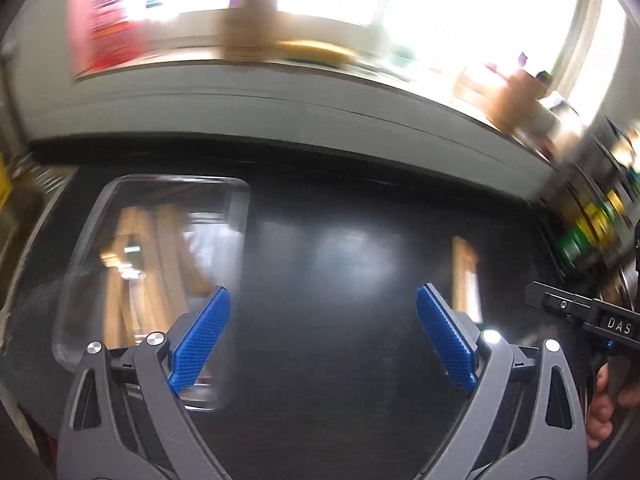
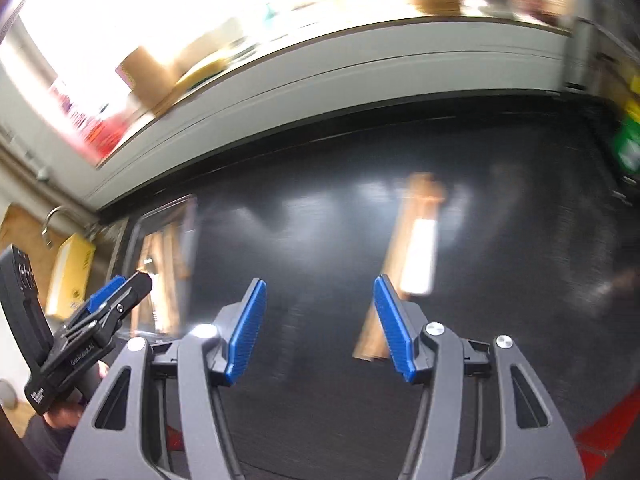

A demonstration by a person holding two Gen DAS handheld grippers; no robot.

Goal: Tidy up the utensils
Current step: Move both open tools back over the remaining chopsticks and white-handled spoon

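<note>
Black table (image 1: 360,380) surface lies under both grippers. The left gripper (image 1: 324,336) has its jaws spread with nothing between them; the right gripper (image 2: 320,328) likewise has its jaws spread and holds nothing.

Risks, as judged from this moment:
- Both views are smeared, so positions are uncertain. A grasp attempted now may close beside the target rather than on it.
- A wooden utensil (image 2: 404,264) lies flat on the table, just ahead of the right jaws and slightly to their right side. Its low profile may let the pads scrape the table or slide off the handle.
- The two grippers work near each other; the left one appears at the left edge of the right view. Crossing paths may cause a collision.
- The tray (image 1: 84,236) is clear and its rim is hard to read. A jaw may catch the wall and shift it.

Containers:
- The clear tray sits ahead of the left jaws, to their left. It holds several wooden utensils (image 1: 160,264); number and type cannot be told through the blur.
</note>
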